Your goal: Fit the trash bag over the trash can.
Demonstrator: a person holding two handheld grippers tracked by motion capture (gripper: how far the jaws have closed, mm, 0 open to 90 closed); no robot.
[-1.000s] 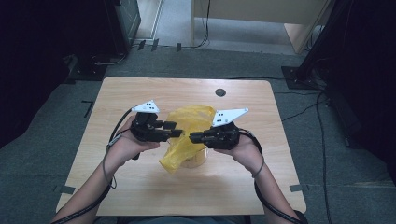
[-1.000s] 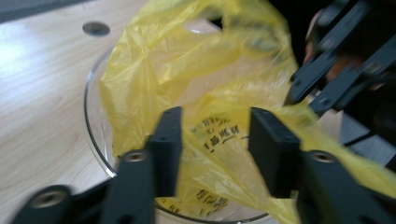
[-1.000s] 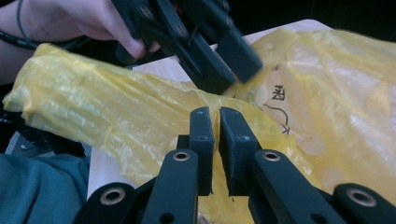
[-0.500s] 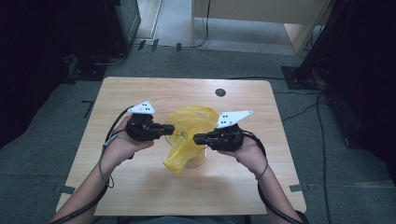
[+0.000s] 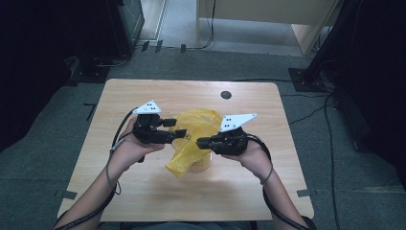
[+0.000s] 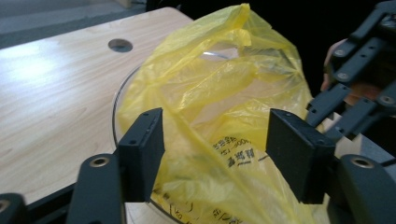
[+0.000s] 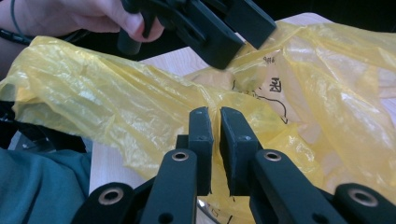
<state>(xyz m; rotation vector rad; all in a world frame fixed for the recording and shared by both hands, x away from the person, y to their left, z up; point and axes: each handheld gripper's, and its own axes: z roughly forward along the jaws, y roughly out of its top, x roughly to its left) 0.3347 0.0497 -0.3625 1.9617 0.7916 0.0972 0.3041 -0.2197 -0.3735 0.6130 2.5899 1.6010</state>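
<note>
1. Right at the middle of the table (image 5: 119, 191) sits a yellow plastic bag (image 5: 196, 127), draped over and into a clear round container (image 5: 198, 165) whose rim shows as a curved edge beside the bag in the left gripper view.
2. Black printed characters mark the bag's film, readable as print but too small to make out; the film is crumpled and partly see-through.
3. One flap of the bag hangs down over the container's near side toward the person, while the rest rises in loose folds above the rim.
4. The right gripper (image 5: 201, 143) comes in from the right and has its 2 jaws drawn close together with only a thin slit between them; in the right gripper view a fold of yellow film is pinched in that slit.
5. The left gripper (image 5: 179, 128) comes in from the left at the bag's upper edge; its jaws have just been opening and now stand wide, with the bag's film lying between them but neither pad pressing on it.
6. The 2 grippers face each other across the bag, close together but apart.
7. A small dark round hole (image 5: 226, 95) lies in the tabletop beyond the bag, near the far edge.
8. Grey carpet (image 5: 43, 120) surrounds the table.
</note>
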